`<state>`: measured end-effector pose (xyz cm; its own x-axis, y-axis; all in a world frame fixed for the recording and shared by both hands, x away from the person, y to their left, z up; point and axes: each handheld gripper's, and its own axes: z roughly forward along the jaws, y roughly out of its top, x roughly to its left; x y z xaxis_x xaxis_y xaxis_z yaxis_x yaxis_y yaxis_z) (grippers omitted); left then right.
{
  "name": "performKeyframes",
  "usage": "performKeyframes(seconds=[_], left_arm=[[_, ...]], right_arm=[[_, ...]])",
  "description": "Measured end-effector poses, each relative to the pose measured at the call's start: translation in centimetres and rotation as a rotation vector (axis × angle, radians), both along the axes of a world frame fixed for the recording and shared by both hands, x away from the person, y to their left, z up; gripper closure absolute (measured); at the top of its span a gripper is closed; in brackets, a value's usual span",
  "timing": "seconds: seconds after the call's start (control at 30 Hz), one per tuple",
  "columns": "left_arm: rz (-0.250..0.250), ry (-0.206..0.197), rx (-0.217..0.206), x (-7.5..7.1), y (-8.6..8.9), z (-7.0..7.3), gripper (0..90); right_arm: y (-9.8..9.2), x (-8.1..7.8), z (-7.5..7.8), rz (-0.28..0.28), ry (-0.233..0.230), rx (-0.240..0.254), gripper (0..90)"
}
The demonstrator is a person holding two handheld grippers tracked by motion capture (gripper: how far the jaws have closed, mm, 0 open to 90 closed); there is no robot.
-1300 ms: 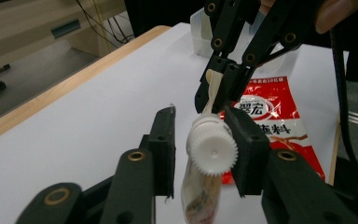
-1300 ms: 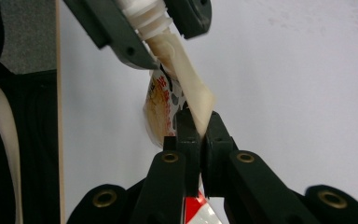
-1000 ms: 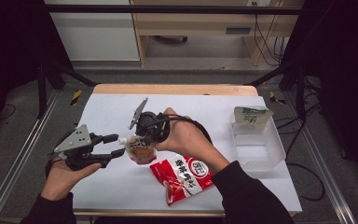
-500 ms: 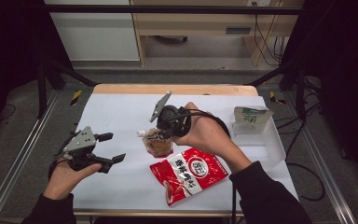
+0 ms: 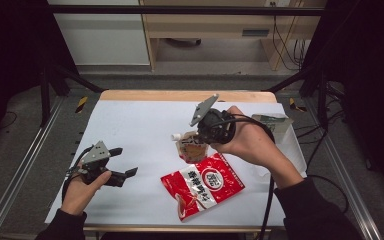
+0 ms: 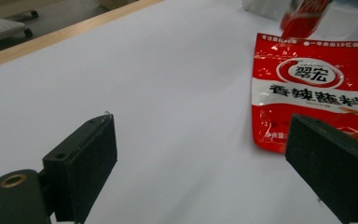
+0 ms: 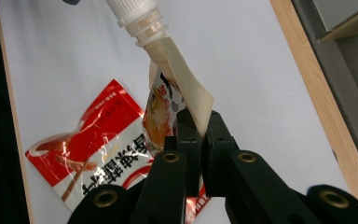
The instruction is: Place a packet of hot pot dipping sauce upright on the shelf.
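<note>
My right gripper [image 5: 203,136] is shut on the side edge of a small spout pouch [image 5: 191,147], which hangs above the white table with its white cap [image 7: 133,11] pointing away from the jaws [image 7: 198,119]. A red seasoning packet [image 5: 202,184] lies flat on the table just below the pouch. At the table's left, my left gripper [image 5: 124,161] sits low over the sheet. Its jaws have just been opening and stand wide with nothing between them [image 6: 200,126]. The red packet [image 6: 312,93] lies ahead of them to the right.
A clear plastic bin [image 5: 286,146] stands at the table's right edge with a green-and-white packet [image 5: 273,121] in it. A wooden strip [image 5: 180,95] marks the far edge. White sheet [image 5: 140,125] lies between the two grippers.
The left gripper let go of the pouch, opened wide and sank toward the table at the left. The right gripper carried the pouch to the right and slightly up.
</note>
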<state>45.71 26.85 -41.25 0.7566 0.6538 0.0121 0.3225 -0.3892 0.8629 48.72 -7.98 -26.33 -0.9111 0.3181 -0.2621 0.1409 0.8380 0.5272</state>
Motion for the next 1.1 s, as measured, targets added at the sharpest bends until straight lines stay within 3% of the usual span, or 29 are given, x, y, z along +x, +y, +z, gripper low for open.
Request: performKeyframes(seconds=[0.1, 0.23, 0.3, 0.7, 1.1], left_arm=[[0.033, 0.002, 0.007, 0.0, 0.4, -0.6, 9.3], [0.092, 0.001, -0.026, 0.0, 0.9, -1.2, 9.4], [0.102, 0.008, -0.009, 0.1, 1.0, -1.6, 9.4], [0.109, 0.030, -0.017, 0.3, 1.3, -2.3, 9.4], [0.112, 0.045, -0.006, 0.5, 1.4, -2.7, 9.4]], right_arm=[[-1.3, -0.1, 0.5, -0.020, -0.015, -0.003, 87.8], [-3.0, -0.3, 1.0, -0.042, -0.028, -0.006, 87.7], [-3.9, -0.4, 1.3, -0.055, -0.035, -0.011, 87.7], [-8.7, -0.9, 2.8, -0.119, -0.091, -0.016, 87.7], [-13.0, -0.4, 2.0, -0.188, -0.084, -0.020, 87.7]])
